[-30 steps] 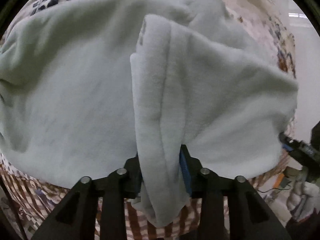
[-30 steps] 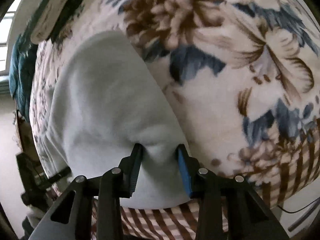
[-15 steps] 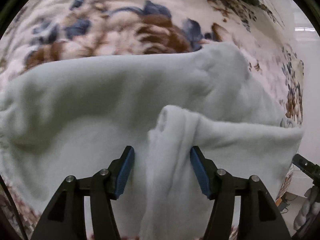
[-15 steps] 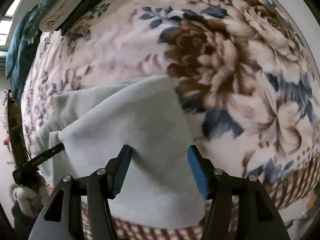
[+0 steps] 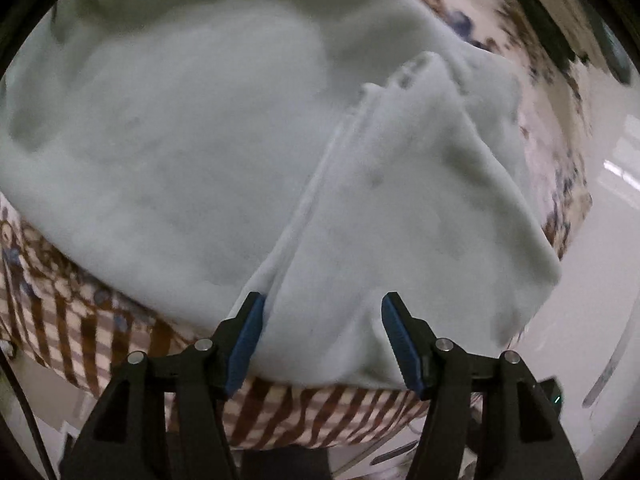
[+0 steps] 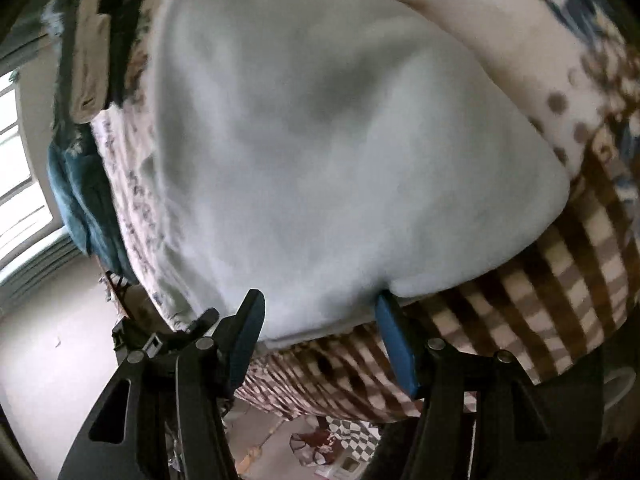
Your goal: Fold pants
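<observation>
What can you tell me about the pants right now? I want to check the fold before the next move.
The pants are pale mint-grey, soft and fleecy-looking, lying in folded layers on a floral blanket near its brown checked border. In the left wrist view a doubled flap with a ridged edge lies over the broader layer, ending between the open left gripper. In the right wrist view they form a smooth rounded mound whose near edge sits between the open right gripper. Neither gripper clamps the fabric.
</observation>
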